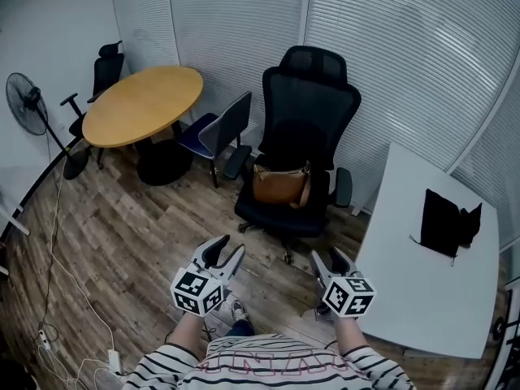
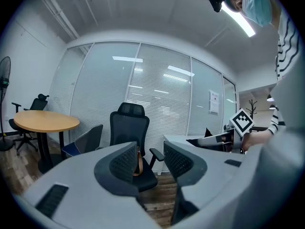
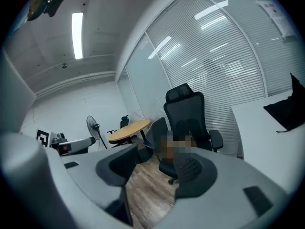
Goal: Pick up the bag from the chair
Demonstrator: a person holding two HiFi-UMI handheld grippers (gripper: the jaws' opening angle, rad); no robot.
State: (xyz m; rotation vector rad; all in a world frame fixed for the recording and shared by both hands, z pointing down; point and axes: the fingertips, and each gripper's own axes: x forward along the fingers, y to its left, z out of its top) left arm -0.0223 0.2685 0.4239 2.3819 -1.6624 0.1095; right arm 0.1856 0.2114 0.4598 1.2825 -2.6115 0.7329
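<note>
Seen along the left gripper (image 2: pixel 151 160), the brown leather bag (image 2: pixel 138 161) on the black mesh office chair (image 2: pixel 127 128) lies mostly behind the left-hand jaw. Only a strap and a sliver show in the gap. Beyond the right gripper (image 3: pixel 155 170), between its jaws, the bag is too blurred to make out. Right of those jaws, the picture's edge cuts off the black fabric pouch (image 3: pixel 288 109) on the white table (image 3: pixel 257 128). In the head view, behind both pairs of jaws, the person's striped shirt (image 1: pixel 268 366) is cut off at the bottom edge.
</note>
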